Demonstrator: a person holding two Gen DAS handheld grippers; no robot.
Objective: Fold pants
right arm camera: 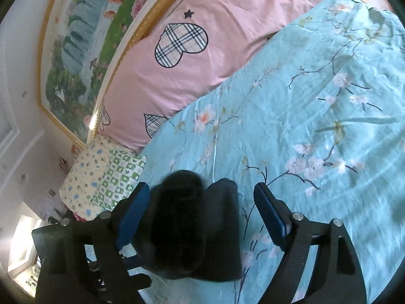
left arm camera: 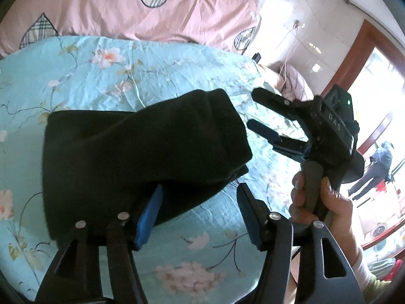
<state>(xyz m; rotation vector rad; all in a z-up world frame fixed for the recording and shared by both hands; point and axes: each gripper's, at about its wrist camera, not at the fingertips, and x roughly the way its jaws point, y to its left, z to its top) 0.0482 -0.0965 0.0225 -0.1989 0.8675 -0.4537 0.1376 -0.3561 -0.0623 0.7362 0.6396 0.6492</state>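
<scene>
The black pants [left arm camera: 141, 152] are lying bundled into a thick fold on the bed [left arm camera: 126, 71]. I am holding my left gripper [left arm camera: 200, 217] with its fingers spread around the near edge, and my right gripper [left arm camera: 260, 116] spread just beside the bundle, probably to square it up.
</scene>
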